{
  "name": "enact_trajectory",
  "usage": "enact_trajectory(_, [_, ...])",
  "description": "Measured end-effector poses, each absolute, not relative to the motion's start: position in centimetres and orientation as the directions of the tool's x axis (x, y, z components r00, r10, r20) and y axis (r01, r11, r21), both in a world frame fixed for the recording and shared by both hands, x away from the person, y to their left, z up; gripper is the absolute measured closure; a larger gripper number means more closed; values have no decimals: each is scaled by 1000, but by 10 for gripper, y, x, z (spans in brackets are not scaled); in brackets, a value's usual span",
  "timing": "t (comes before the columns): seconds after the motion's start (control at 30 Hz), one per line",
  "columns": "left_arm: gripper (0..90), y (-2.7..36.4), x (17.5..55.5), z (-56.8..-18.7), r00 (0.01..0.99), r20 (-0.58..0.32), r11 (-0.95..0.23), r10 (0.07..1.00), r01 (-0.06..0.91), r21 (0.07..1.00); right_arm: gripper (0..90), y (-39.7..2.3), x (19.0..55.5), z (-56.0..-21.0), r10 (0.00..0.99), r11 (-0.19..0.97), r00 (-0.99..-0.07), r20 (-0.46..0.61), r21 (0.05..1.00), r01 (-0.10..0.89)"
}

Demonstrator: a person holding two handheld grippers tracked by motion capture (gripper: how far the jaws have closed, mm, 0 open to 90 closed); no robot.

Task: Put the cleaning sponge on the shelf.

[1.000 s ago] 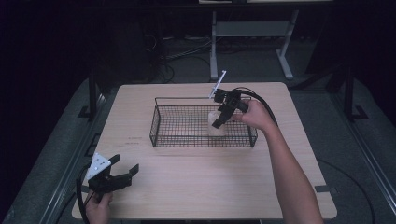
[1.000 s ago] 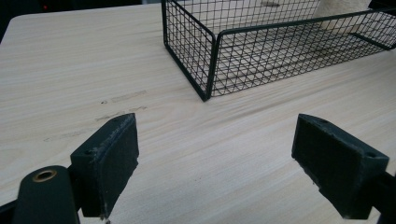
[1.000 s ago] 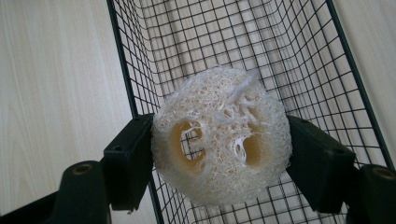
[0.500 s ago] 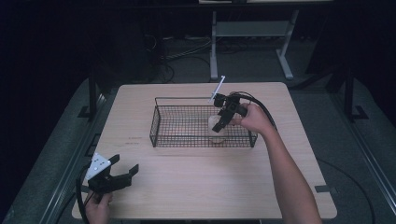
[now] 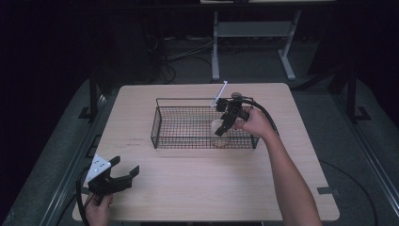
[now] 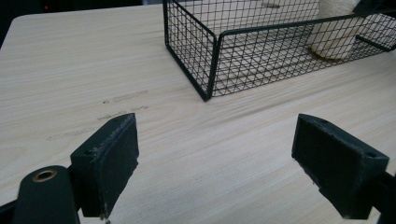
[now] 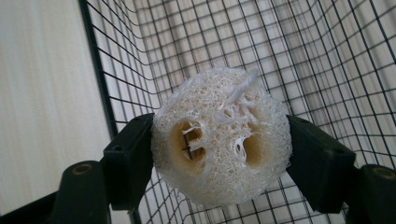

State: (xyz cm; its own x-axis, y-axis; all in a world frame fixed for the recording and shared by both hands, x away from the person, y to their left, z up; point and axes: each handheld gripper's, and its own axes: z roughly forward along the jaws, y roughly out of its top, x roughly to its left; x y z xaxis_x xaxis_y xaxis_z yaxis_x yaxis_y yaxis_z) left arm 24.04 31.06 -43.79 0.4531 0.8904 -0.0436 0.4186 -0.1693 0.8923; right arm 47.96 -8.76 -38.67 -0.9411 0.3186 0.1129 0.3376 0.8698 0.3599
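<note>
Two tongs are seen at a pale wooden desk [image 5: 197, 188], one held in each of a person's hands. The right tongs [image 5: 221, 128] are reached down into a black wire basket [image 5: 162, 120] that stands near the middle of the desk, and their jaws are pinched on a pale loofah sponge [image 7: 219, 154]. In the right gripper view the sponge is seen end-on, round and fibrous, with two brownish hollows in its face, and a black pad is pressed against each of its sides. Behind it the basket's mesh floor and walls are seen, with the desk's wood grain showing through. In the high view the sponge [image 5: 217, 126] is placed toward the right end of the basket, close to the near wall; whether it rests on the basket floor cannot be told from there. In the left gripper view it [image 6: 334, 32] is seen through the mesh, standing low in the basket [image 6: 210, 51].

The left tongs [image 5: 120, 176] are held near the desk's near left corner, well apart from the basket, with the grey three-cornered plate on top. Their jaws are spread wide, and nothing is held between them; only bare desk [image 6: 93, 70] lies beyond the pads.
</note>
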Motion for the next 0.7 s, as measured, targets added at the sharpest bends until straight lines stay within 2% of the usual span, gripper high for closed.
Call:
enact_trajectory(0.17, [139,311,240,-438,450,-50,-160,892,417,895,273,-92,480,-390,331,847,-935,128,396,354])
enact_trajectory(0.37, [139,311,240,-438,451,-46,-167,891,421,892,227,-93,479,-387,336,845,-935,117,401,354])
enact_trajectory(0.7, [139,312,241,-438,444,-49,-161,895,423,892,215,-93,479,-385,324,844,-937,131,408,349])
